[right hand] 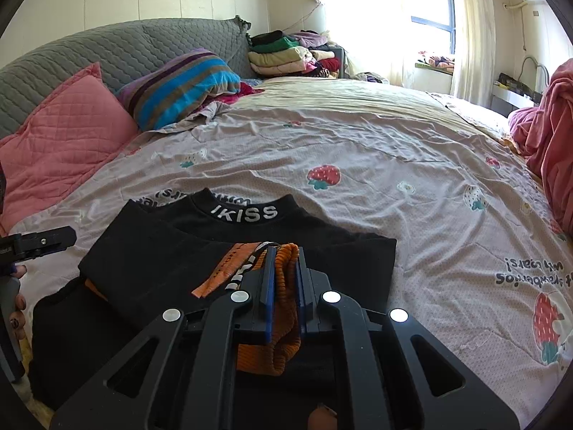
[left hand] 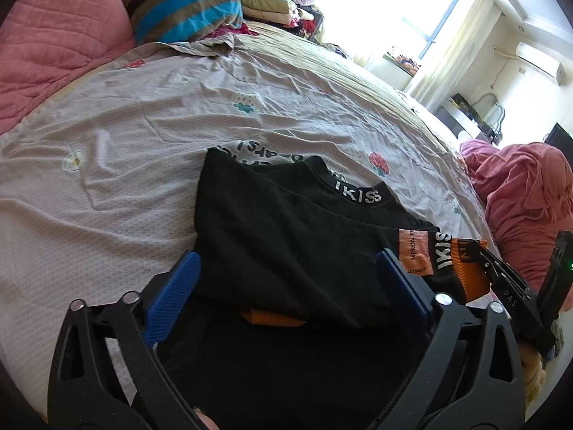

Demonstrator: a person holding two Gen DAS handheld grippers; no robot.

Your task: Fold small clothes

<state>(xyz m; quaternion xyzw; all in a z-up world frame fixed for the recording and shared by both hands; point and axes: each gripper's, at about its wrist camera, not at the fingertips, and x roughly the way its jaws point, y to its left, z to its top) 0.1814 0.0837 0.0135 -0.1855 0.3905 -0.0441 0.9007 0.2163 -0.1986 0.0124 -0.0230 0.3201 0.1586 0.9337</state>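
Observation:
A black top (left hand: 286,222) with an "IKISS" collar (right hand: 245,213) and orange ribbed trim lies folded on the bed sheet (right hand: 394,179). My left gripper (left hand: 286,268) is open wide over the top's near part, with black cloth lying between its blue pads (left hand: 172,297); I see no pinch. My right gripper (right hand: 284,251) is shut on the orange ribbed cuff (right hand: 286,286), which bunches between its pads. In the left wrist view the right gripper (left hand: 501,268) sits at the top's right edge, on the orange trim (left hand: 462,268). The left gripper's finger (right hand: 43,242) shows at the left edge of the right wrist view.
A pink quilted pillow (right hand: 61,136) and a striped pillow (right hand: 179,86) lie at the head of the bed. A stack of folded clothes (right hand: 283,53) stands behind them. A pink blanket (right hand: 548,125) is heaped at the right.

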